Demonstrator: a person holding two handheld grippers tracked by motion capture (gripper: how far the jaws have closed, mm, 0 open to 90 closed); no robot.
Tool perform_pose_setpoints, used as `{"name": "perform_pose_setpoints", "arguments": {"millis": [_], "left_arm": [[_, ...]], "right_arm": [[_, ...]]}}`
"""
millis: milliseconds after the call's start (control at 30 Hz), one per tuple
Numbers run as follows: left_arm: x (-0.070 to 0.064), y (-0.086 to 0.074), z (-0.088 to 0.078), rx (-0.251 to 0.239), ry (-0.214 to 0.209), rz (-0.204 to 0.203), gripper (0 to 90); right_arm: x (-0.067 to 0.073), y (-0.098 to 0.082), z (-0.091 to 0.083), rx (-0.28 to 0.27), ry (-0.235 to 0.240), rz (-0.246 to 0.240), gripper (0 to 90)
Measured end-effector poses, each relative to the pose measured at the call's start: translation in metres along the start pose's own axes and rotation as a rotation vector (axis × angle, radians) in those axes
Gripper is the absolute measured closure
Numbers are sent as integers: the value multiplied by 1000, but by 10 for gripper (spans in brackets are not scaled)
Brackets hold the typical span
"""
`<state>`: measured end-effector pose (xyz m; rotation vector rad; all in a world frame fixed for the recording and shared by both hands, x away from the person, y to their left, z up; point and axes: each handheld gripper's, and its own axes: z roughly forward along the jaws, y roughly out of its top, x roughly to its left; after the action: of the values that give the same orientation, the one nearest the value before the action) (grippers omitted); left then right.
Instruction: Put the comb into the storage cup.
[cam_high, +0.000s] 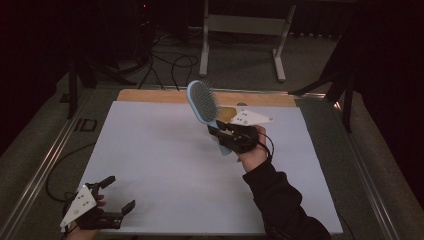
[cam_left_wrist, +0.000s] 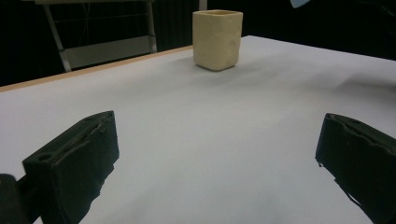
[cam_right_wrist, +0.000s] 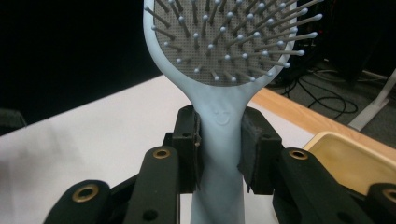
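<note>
Right gripper (cam_high: 220, 131) has its jaws clamped on the hairbrush (cam_right_wrist: 219, 126) handle, brush lifted above the counter (cam_high: 165, 165) just beside the cup (cam_left_wrist: 217, 39). Next, probably, lowering it in handle-first. Left gripper (cam_high: 117, 195) waits, jaws wide.

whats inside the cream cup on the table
Nothing can be confirmed. The cup shows its outer walls and open rim from the side, so the walls cover the inside. The right gripper hides most of it from above.

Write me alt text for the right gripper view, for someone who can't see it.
The right gripper's two black jaws clamp the handle of a light blue plastic hairbrush, its grey bristle pad facing the camera. Beneath lies a white table with a wooden far edge, and a cream container's rim shows at lower right.
</note>
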<state>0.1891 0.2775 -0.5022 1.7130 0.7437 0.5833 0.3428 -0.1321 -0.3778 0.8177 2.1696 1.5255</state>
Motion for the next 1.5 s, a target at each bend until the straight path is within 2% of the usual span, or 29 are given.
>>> {"name": "perform_pose_setpoints", "arguments": {"millis": [267, 733, 967, 1500], "left_arm": [[0, 0, 0, -1, -2, 0, 0], [0, 0, 0, 0, -2, 1, 0], [0, -1, 0, -1, -4, -3, 0], [1, -1, 0, -4, -9, -8, 0]], "right_arm": [[-15, 11, 2, -34, -26, 9, 702], [-40, 22, 6, -53, -70, 29, 703], [-54, 25, 13, -65, -97, 49, 703], [-78, 32, 30, -76, -166, 62, 702]]}}
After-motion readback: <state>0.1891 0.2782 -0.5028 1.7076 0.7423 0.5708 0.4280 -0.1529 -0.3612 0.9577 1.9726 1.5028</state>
